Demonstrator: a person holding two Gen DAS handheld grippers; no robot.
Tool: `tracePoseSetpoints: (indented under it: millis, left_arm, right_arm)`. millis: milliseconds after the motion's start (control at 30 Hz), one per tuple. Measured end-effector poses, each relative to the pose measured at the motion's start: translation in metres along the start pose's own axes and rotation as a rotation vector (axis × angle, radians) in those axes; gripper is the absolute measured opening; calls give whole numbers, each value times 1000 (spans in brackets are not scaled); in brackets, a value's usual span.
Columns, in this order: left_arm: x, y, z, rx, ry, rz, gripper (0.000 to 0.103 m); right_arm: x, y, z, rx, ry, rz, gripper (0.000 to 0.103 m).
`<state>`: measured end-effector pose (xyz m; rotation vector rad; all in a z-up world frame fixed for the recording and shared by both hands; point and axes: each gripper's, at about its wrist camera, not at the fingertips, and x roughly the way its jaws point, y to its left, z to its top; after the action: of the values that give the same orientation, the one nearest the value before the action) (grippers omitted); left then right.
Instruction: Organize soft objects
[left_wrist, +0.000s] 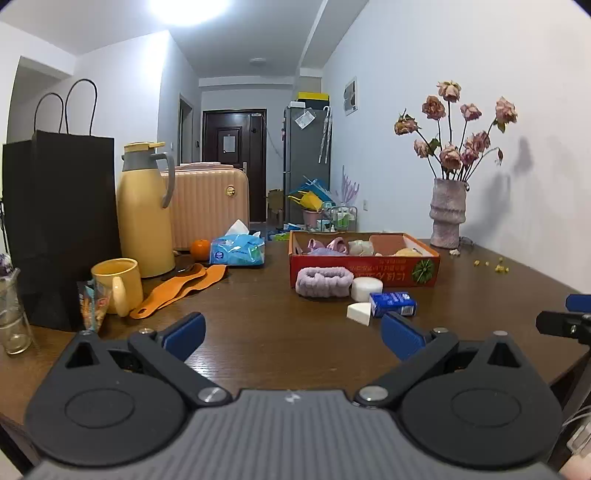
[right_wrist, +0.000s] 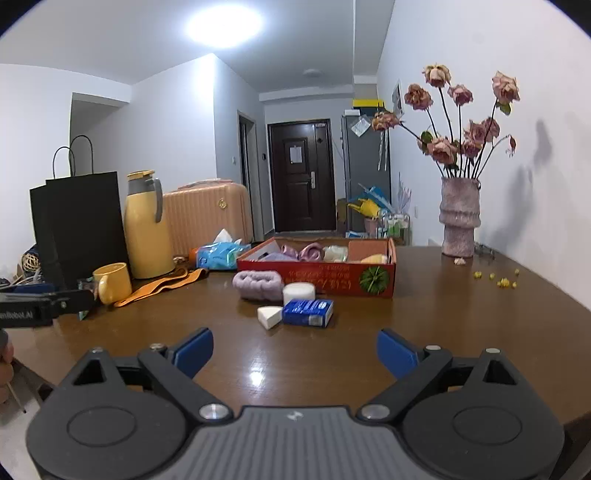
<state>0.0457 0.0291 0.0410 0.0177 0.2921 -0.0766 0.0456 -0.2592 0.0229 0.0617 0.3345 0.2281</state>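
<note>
A red cardboard box (left_wrist: 364, 273) (right_wrist: 332, 282) sits on the brown table and holds several soft items. In front of it lie a purple fluffy headband (left_wrist: 324, 281) (right_wrist: 258, 284), a round white sponge (left_wrist: 366, 288) (right_wrist: 299, 292), a white wedge sponge (left_wrist: 359, 313) (right_wrist: 269, 316) and a blue tissue pack (left_wrist: 392, 303) (right_wrist: 307, 312). My left gripper (left_wrist: 293, 332) is open and empty, well short of these items. My right gripper (right_wrist: 294, 349) is open and empty, also short of them. Part of the right gripper shows at the edge of the left wrist view (left_wrist: 565, 321).
At the left stand a black paper bag (left_wrist: 59, 221), a yellow thermos (left_wrist: 146, 210), a yellow mug (left_wrist: 117, 284), orange leather pieces (left_wrist: 184, 286), a blue tissue packet (left_wrist: 237, 249) and an orange (left_wrist: 200, 248). A vase of dried roses (left_wrist: 447, 212) stands at the back right.
</note>
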Motion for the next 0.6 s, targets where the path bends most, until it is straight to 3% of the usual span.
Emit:
tracePoseSetpoints:
  millis: [267,600]
  left_arm:
    - [28,-3,-5,-3,39,-38,103]
    - [103,1,4,-11,120,-29,103]
  right_arm:
    - [9,3,-4,16,-5,37,96]
    - [75,-20,2,66,94,3,93]
